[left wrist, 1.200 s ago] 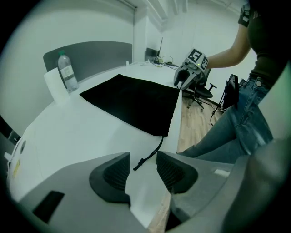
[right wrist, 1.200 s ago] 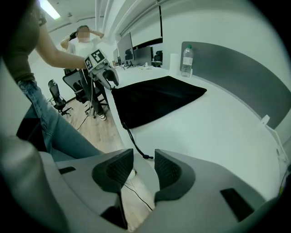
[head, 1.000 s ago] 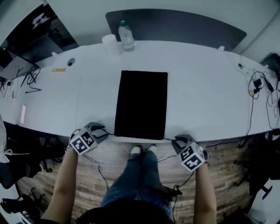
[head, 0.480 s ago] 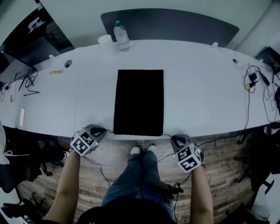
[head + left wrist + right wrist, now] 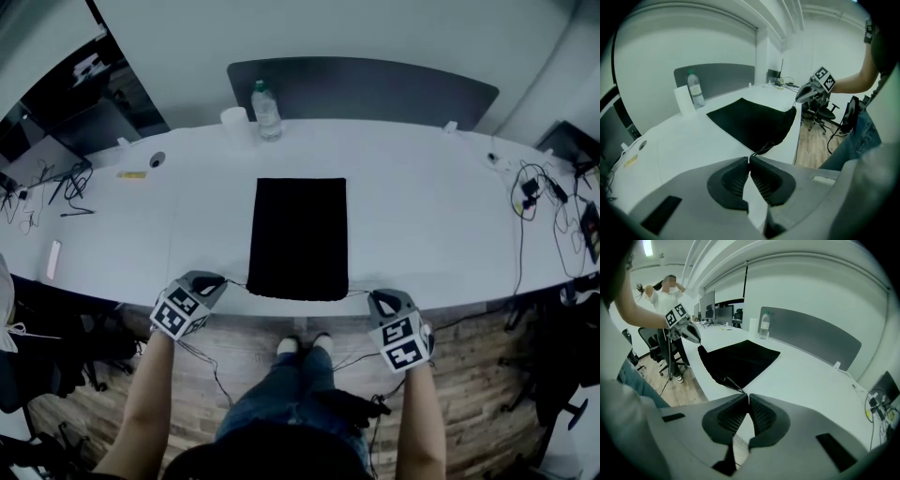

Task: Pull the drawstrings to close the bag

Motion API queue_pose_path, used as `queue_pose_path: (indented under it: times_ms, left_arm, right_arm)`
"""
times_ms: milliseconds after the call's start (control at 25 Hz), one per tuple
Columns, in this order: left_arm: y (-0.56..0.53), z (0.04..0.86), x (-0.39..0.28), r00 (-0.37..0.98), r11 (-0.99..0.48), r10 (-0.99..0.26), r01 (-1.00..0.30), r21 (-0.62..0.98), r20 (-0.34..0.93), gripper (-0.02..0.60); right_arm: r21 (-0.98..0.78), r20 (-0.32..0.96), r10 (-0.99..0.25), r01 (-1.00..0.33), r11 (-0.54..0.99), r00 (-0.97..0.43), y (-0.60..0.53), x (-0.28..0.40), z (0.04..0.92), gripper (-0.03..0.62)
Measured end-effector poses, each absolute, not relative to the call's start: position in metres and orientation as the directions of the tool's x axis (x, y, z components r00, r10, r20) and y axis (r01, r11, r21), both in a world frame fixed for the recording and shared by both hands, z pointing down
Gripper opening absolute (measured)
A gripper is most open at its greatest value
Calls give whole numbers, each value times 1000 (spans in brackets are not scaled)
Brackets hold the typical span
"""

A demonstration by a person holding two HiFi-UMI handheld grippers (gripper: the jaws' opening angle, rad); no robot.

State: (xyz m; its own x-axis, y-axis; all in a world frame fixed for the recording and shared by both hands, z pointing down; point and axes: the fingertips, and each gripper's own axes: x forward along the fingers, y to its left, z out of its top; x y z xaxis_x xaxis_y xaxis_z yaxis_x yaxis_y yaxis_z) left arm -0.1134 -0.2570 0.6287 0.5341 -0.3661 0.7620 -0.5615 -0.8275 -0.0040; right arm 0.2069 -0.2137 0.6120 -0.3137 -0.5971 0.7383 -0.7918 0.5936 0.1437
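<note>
White bench (image 5: 441,216) carries a flat black fabric bag (image 5: 298,239) lengthwise up-frame; left tongs (image 5: 214,281) and right tongs (image 5: 380,298), just clenched onto thin black drawstrings (image 5: 732,382), flank its near edge.

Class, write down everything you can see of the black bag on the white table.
The black bag is a flat, matte fabric rectangle lying on the white table, its mouth at the near edge, lifted and puckered at both corners. A thin dark cord leaves each corner: the left cord is pinched in the left gripper, the right cord in the right gripper; both pairs of jaws have just closed.
</note>
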Motion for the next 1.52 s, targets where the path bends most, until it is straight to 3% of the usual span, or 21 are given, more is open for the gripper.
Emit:
queue_pose_path:
  times_ms: [800,1080,1520]
  left_arm:
    - [-320,525,-100,534,-683,-656,-721,-117,534,14]
    - [-346,488,-103,451,-574,-781,-791,-211,433,14]
    - [-369,452,-115,343,-421,-874,-887,-187,345,14]
  right_arm:
    - [201,517,-826,-906,373,-225,-272,223,508,6]
    - [192,426,-886,-939,284,-181,-291,230,476,6]
    - [213,339,-939,-968,135,-57,-320,245,441,6]
